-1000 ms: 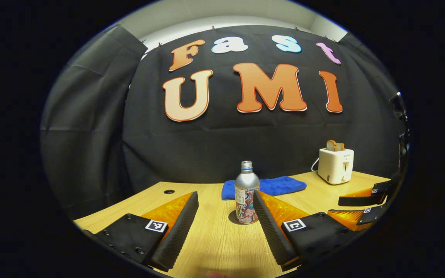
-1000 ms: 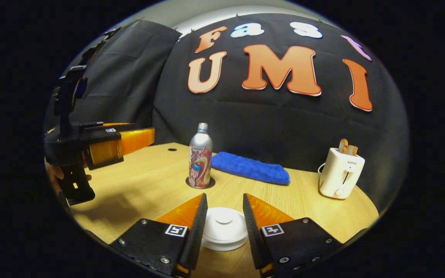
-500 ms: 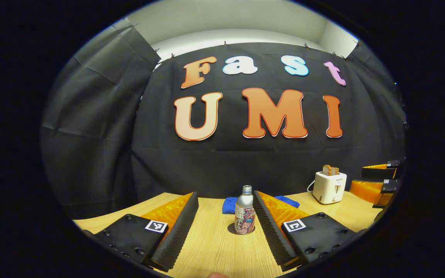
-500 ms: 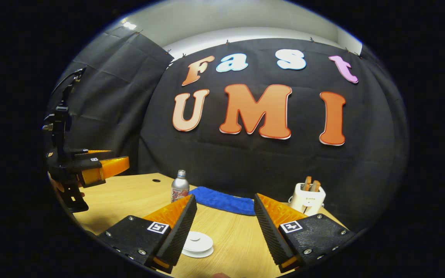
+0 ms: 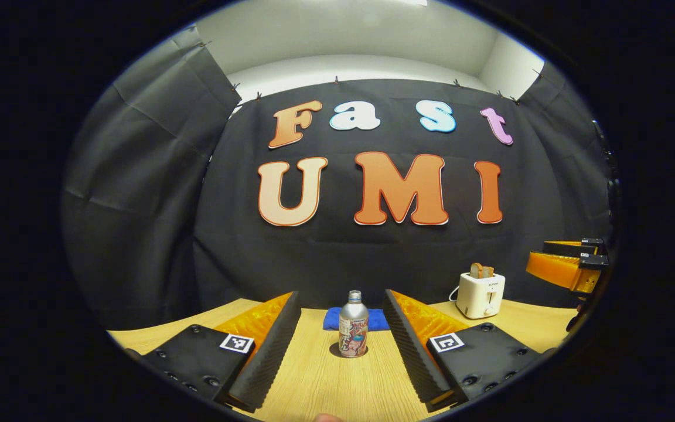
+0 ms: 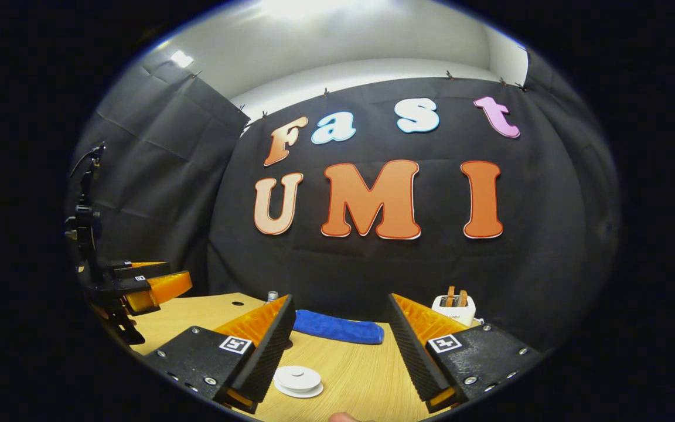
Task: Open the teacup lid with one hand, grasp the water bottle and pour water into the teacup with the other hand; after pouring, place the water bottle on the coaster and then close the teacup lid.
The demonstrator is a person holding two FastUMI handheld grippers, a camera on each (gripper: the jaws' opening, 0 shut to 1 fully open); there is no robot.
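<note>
Silver aluminium bottle, printed label, upright on dark round coaster: lower centre, dead ahead between my left claw, wide open, empty. Right claw: open, empty; white lidded teacup below.

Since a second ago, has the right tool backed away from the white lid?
Yes. In the right gripper view the lid looks smaller than before and sits lower left of the tool, beside its left finger.

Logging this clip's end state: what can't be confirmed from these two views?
- Water bottle, right gripper view: just its cap tops the right gripper's left finger.
- Coaster, left gripper view: a thin dark rim under the bottle; centring unclear.
- Teacup under the white lid, right gripper view: too small to tell the lid's seating or water level.
</note>
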